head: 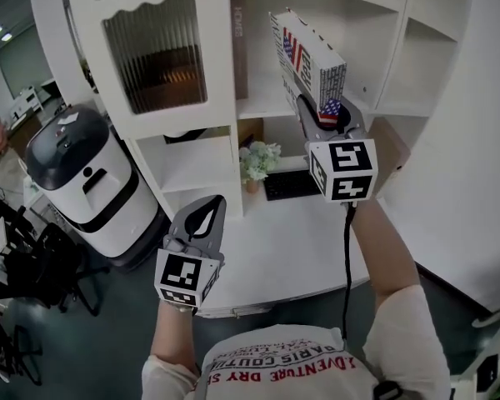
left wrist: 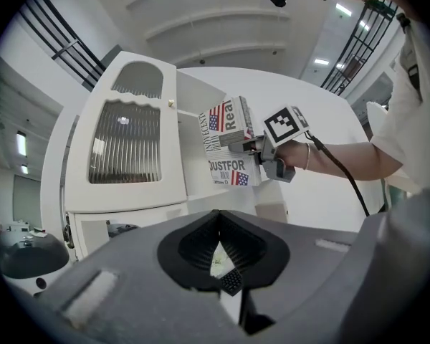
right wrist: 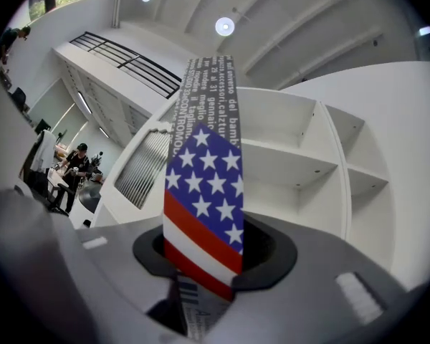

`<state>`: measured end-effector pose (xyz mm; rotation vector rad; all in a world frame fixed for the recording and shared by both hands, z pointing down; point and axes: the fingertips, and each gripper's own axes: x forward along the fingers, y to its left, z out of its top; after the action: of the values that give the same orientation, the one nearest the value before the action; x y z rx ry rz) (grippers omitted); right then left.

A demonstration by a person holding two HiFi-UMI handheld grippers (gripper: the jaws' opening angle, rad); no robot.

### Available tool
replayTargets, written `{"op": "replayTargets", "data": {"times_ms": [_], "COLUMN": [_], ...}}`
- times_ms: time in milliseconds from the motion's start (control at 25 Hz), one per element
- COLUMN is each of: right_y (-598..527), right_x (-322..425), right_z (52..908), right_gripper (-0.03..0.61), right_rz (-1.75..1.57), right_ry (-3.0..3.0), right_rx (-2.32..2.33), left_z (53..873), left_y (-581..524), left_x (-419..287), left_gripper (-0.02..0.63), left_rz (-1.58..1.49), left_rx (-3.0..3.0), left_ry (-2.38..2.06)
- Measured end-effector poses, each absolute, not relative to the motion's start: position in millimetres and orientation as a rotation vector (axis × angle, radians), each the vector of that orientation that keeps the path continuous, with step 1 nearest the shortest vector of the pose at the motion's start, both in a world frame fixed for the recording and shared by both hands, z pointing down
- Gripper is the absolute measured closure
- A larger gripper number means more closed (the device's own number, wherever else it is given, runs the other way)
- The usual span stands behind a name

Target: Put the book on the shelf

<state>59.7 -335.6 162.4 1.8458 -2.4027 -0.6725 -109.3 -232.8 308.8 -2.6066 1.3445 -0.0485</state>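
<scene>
Spotter: Your right gripper (head: 327, 113) has its fingers clenched on the lower end of the book (head: 310, 57). In the right gripper view the flag-printed edge stands straight up from between them.

Checker: You hold that book in the air, tilted, in front of the white shelf (head: 392, 23). It is level with the open compartment just right of the ribbed-glass door (head: 154, 52). I cannot tell whether its far end is past the shelf's front edge.

Spotter: A dark brown volume (head: 237, 48) stands upright in that compartment against its left wall, apart from your book.

Checker: Your left gripper (head: 215, 205) is low and to the left, near the front left corner of the white table (head: 292, 248) and well apart from the book. Its fingers are pressed together at the tips, with nothing between them.

Spotter: At the back of the table, by the shelf's foot, a small pot of pale flowers (head: 257, 161) sits just left of a black keyboard (head: 290, 184).

Checker: From your left gripper view you see the book side-on beside the glass door, with the right gripper's marker cube just behind it, toward your hand
</scene>
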Motion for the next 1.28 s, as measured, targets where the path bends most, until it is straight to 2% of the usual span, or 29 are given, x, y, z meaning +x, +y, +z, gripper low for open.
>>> {"op": "replayTargets", "data": {"times_ms": [520,1280], "right_y": [-467,-559], "right_x": [42,15], "right_z": [155,156], "right_gripper": [0.422,0.42], "right_rz": [-0.489,-0.542], "right_ry": [-2.309,-2.316], "right_rx": [1.904,1.81], "left_z": [323,310], "left_y": [-299,-393], "left_x": [-130,-112], "left_gripper": [0.608,0.607], "left_rz": [-0.106,-0.099], "left_rx": [-2.604,-2.577], "left_ry": [1.365,1.397]}}
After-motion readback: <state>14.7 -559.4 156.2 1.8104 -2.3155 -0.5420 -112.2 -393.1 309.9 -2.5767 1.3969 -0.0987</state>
